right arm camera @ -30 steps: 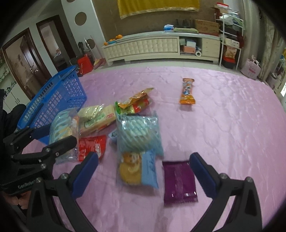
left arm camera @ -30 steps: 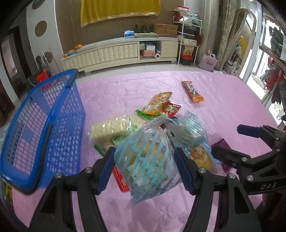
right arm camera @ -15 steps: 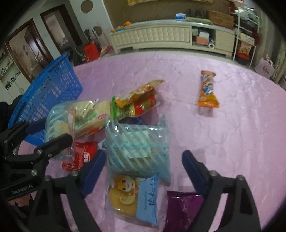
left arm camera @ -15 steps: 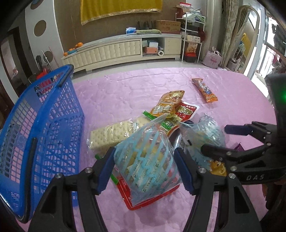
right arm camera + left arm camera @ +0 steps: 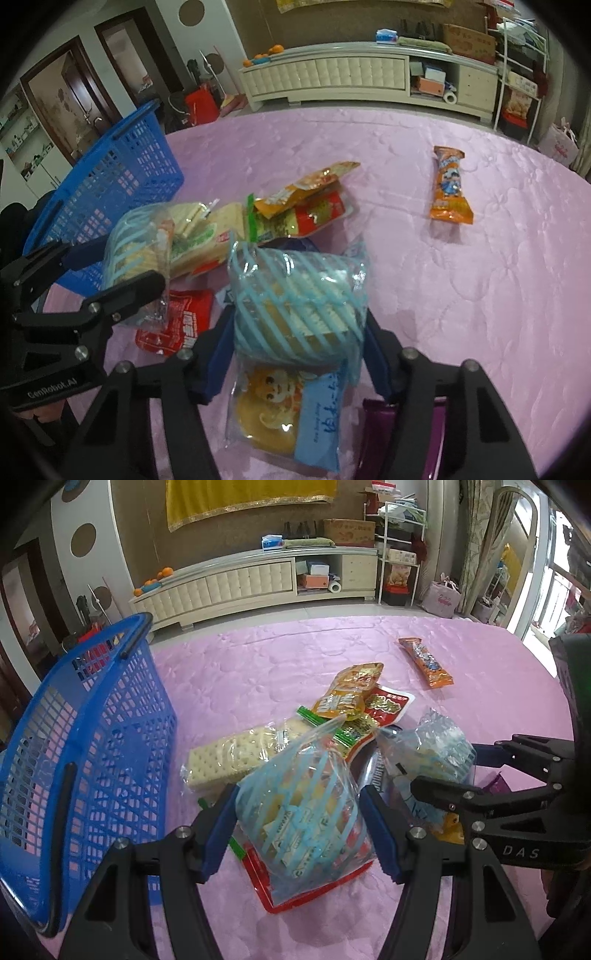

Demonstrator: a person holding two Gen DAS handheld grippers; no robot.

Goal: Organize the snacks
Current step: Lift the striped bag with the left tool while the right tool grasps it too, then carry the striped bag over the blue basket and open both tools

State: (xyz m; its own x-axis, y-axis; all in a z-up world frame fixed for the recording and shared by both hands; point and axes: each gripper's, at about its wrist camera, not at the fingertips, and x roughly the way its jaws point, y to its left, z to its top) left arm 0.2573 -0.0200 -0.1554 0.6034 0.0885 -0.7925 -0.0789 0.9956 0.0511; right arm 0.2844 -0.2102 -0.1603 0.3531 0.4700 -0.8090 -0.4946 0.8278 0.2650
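Observation:
My left gripper (image 5: 299, 823) is shut on a clear bag with light-blue stripes (image 5: 303, 812), held above the pink table. My right gripper (image 5: 299, 332) has closed on a second striped bag (image 5: 295, 299), which lies over a yellow-and-blue cake packet (image 5: 284, 413). The blue basket (image 5: 92, 746) stands at the left; it also shows in the right wrist view (image 5: 122, 177). A cracker pack (image 5: 236, 753), orange and red pouches (image 5: 354, 698) and a flat red packet (image 5: 177, 325) lie in a heap between the grippers.
An orange snack bar (image 5: 450, 188) lies alone to the far right of the heap. A purple packet (image 5: 380, 428) sits under my right gripper's right finger. A cream cabinet (image 5: 258, 579) stands on the floor beyond the table's far edge.
My right gripper moved forward over the second striped bag and closed on it. My left gripper kept its bag and drifted a little, with the basket now closer at its left.

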